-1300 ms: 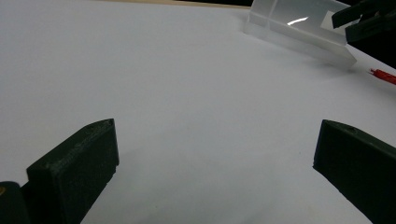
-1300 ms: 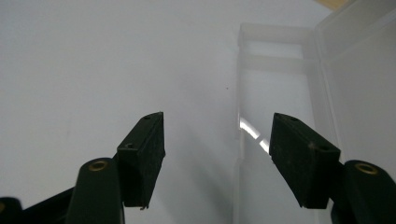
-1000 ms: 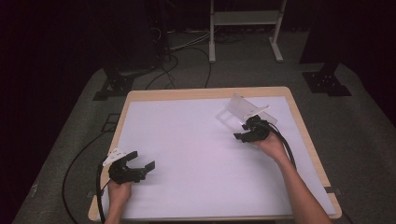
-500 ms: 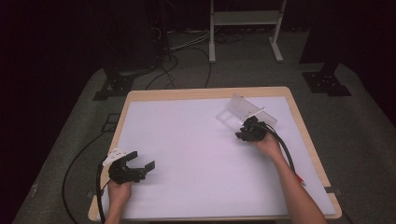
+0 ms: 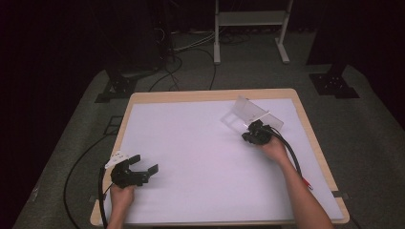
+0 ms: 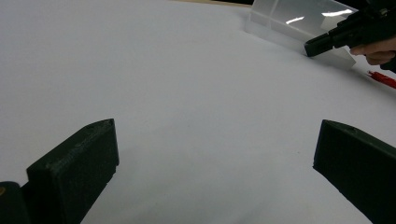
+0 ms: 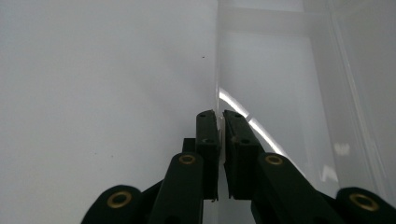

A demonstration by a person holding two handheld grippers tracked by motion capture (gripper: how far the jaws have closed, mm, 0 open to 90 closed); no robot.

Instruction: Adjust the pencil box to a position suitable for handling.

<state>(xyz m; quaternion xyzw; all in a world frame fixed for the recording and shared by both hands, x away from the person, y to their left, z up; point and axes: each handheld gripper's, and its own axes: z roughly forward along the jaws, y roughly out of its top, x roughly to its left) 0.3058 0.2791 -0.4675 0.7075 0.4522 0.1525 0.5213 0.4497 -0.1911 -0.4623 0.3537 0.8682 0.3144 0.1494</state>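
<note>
A clear plastic box (image 5: 252, 113) stands on the white table top (image 5: 200, 157) at the far right. My right gripper (image 5: 253, 129) is at the box's near side. Its jaws have just been closing and now pinch the thin clear wall (image 7: 218, 88) between them. In the right gripper view, the right gripper (image 7: 220, 116) has its pads almost together on that wall edge. My left gripper (image 5: 145, 164) rests near the front left corner, open and holding nothing. In the left gripper view, the left gripper (image 6: 217, 140) has its jaws wide over bare white surface, with the box (image 6: 289, 18) and the right gripper (image 6: 314, 46) far off.
A small red object (image 6: 383, 78) lies on the table near the right forearm, close to the right edge (image 5: 305, 182). Black cables trail from both grippers. Dark floor, cables and a metal stand (image 5: 248, 28) lie beyond the table's far edge.
The right gripper's jaws went from wide apart to closed on the clear box's wall. The left hand and gripper stayed put.
</note>
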